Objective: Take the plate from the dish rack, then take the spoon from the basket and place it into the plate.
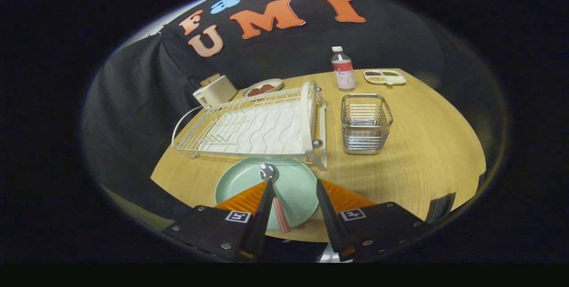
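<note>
A pale green plate (293, 189) lies flat on the wooden table, just in front of the white dish rack (249, 129). In the plate rests the spoon (268, 172), its shiny bowl pointing toward the rack and its red-checked handle running back along the inner side of my left finger. My gripper (294, 183) hangs over the plate, open, fingers well apart. Only the left finger (266, 202) is near the spoon; the right finger stands clear of it. The wire basket (366, 122) stands right of the rack with nothing visible inside.
Behind the basket stand a plastic bottle (342, 71) and a divided snack tray (384, 77). A small dish with red food (263, 88) and a cream box (214, 91) sit behind the rack. The table edge curves close at left and right.
</note>
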